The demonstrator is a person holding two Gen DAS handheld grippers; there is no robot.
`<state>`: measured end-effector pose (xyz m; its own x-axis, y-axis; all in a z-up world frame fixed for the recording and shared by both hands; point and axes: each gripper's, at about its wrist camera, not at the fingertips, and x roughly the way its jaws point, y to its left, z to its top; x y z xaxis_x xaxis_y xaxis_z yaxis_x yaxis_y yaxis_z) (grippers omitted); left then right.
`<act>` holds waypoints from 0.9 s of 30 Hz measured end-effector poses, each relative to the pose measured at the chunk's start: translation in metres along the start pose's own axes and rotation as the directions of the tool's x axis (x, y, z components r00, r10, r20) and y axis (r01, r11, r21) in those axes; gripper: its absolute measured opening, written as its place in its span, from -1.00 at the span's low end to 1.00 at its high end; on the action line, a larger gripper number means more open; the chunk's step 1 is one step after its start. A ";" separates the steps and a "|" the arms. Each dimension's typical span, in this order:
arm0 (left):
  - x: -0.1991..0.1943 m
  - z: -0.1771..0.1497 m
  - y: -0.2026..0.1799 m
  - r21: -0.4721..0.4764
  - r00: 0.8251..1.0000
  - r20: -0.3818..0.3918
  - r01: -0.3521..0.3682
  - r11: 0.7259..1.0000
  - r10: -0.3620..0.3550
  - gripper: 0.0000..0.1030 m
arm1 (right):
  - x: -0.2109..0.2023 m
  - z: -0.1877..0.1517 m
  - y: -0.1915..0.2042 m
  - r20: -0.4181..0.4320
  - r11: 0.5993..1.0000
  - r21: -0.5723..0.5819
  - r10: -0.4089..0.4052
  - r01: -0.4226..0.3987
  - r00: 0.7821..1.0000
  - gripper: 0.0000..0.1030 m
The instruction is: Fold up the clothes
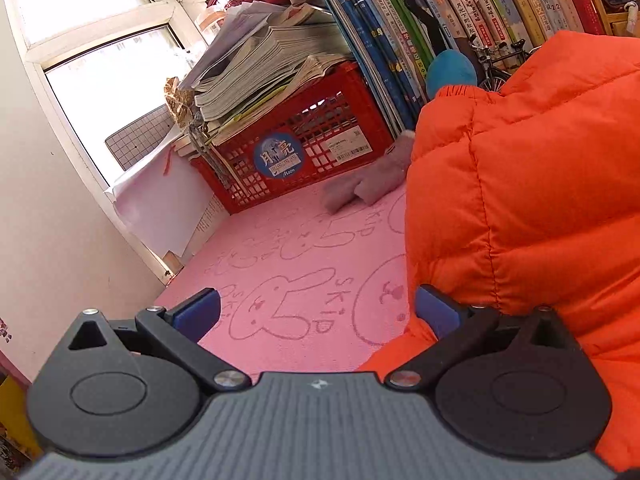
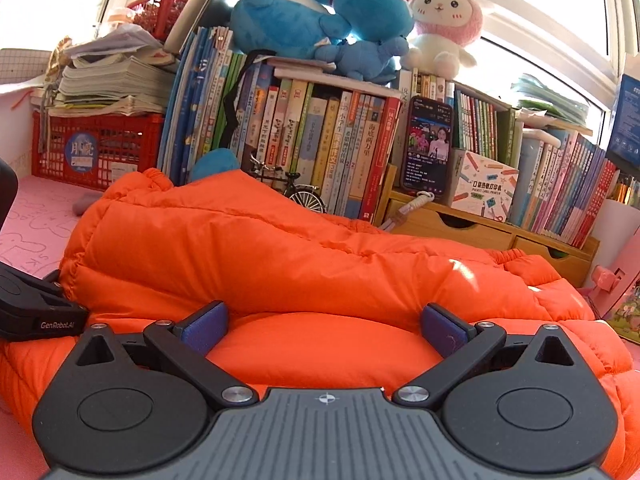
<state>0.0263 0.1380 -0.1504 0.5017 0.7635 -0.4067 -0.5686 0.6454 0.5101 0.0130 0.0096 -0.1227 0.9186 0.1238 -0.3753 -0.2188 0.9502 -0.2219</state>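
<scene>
An orange puffer jacket (image 2: pixel 320 264) lies in a folded heap on the pink mat (image 1: pixel 304 280). It fills the right side of the left wrist view as a tall orange puffer jacket (image 1: pixel 528 200). My left gripper (image 1: pixel 316 314) is open at the jacket's left edge, its right finger against the fabric and nothing between the pads. My right gripper (image 2: pixel 326 326) is open low over the jacket's near fold, with orange fabric bulging between the two blue pads. The left gripper's body (image 2: pixel 36 308) shows at the left edge of the right wrist view.
A red crate (image 1: pixel 296 148) with stacked papers stands at the back left. A row of books (image 2: pixel 320 148), a phone (image 2: pixel 426 152), a toy bicycle (image 2: pixel 296 188) and plush toys (image 2: pixel 360 12) line the back. A pinkish cloth (image 1: pixel 368 184) lies by the crate.
</scene>
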 end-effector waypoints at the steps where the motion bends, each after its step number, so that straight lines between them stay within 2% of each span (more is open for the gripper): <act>1: 0.001 -0.001 0.000 -0.002 1.000 -0.006 -0.001 1.000 0.001 1.00 | 0.000 -0.002 -0.003 -0.006 1.000 -0.018 -0.015 0.015 1.000 1.00; 5: 0.005 -0.003 0.002 0.000 1.000 -0.020 -0.004 1.000 0.004 1.00 | -0.002 -0.017 -0.022 -0.004 0.991 -0.120 -0.052 0.051 0.999 1.00; 8: 0.006 -0.003 0.001 0.009 1.000 -0.024 -0.012 1.000 0.012 1.00 | -0.003 -0.025 -0.043 -0.013 0.986 -0.161 -0.039 0.037 0.999 1.00; 13: 0.008 -0.003 0.003 0.003 0.999 -0.037 -0.008 1.000 0.008 1.00 | -0.002 -0.038 -0.074 -0.010 0.971 -0.223 -0.094 0.089 0.996 0.99; 18: 0.008 -0.003 0.002 0.005 0.999 -0.034 -0.002 1.000 0.003 1.00 | -0.004 -0.061 -0.112 0.038 0.935 -0.323 -0.139 0.144 0.990 0.99; 24: 0.009 -0.003 0.003 0.000 0.999 -0.036 0.006 1.000 -0.006 1.00 | 0.000 -0.075 -0.150 0.022 0.914 -0.346 -0.218 0.212 0.976 0.99; 27: 0.009 -0.003 0.003 -0.002 0.999 -0.037 0.008 1.000 -0.008 1.00 | 0.004 -0.075 -0.167 -0.026 0.920 -0.312 -0.256 0.236 0.966 0.99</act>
<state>0.0274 0.1472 -0.1545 0.4819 0.7588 -0.4382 -0.5661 0.6513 0.5054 0.0289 -0.1705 -0.1551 0.9352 -0.1310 -0.3289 -0.0875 0.8147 -0.5732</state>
